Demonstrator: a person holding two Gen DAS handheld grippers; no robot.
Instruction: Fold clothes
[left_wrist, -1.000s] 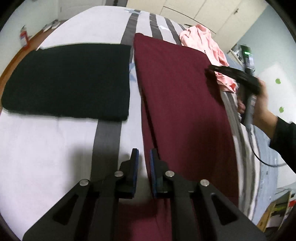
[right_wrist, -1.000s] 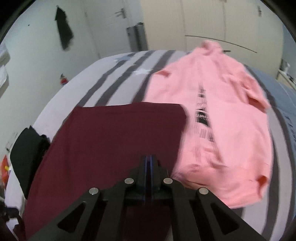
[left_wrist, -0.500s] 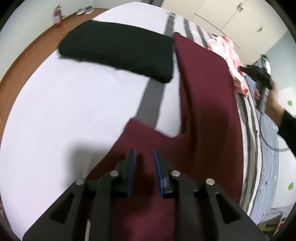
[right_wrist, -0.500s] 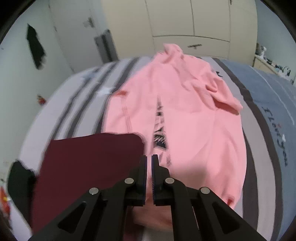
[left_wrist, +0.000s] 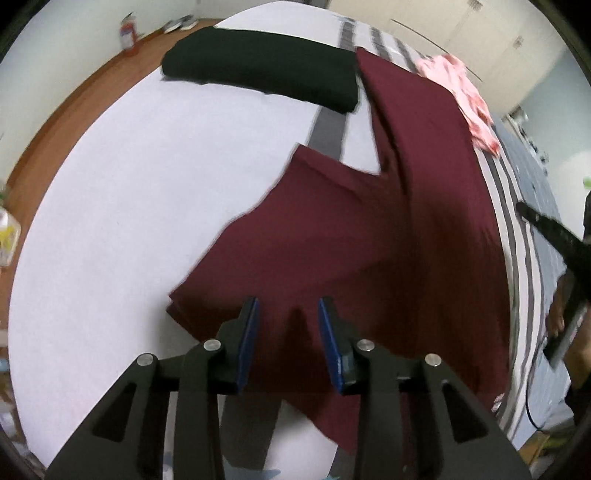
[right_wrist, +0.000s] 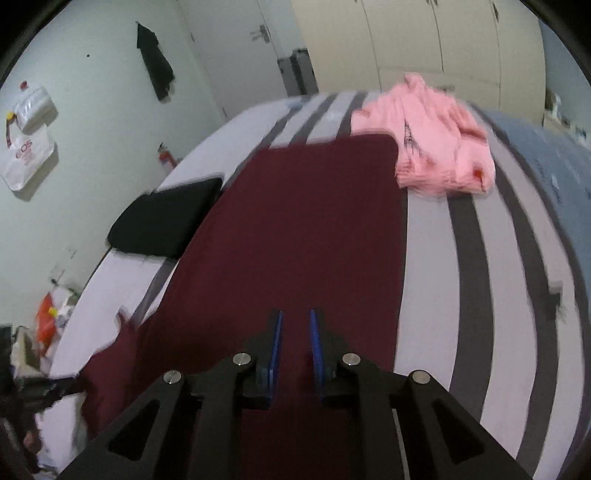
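Observation:
A dark red garment (left_wrist: 388, 229) lies long on the striped bed (left_wrist: 140, 177), one sleeve spread out to the left. My left gripper (left_wrist: 288, 306) hovers over its near end, jaws opening, with nothing between the blue pads. The same dark red garment (right_wrist: 303, 221) fills the middle of the right wrist view. My right gripper (right_wrist: 295, 317) hangs above it, jaws opening with a narrow gap and no cloth in them. The right gripper's black body (left_wrist: 554, 236) and the hand holding it show at the right edge of the left wrist view.
A folded black garment (left_wrist: 266, 70) lies at the far left of the bed, black garment (right_wrist: 162, 221) beside the red one. A crumpled pink garment (right_wrist: 436, 144) sits at the far end. Wooden floor (left_wrist: 74, 103), a red extinguisher (left_wrist: 127, 37) and cupboards (right_wrist: 424, 40) surround the bed.
Both grippers have let their jaws part. The left one has drawn back to the garment's near end, where a sleeve now shows. The right one has pulled back from the pink garment over the red one.

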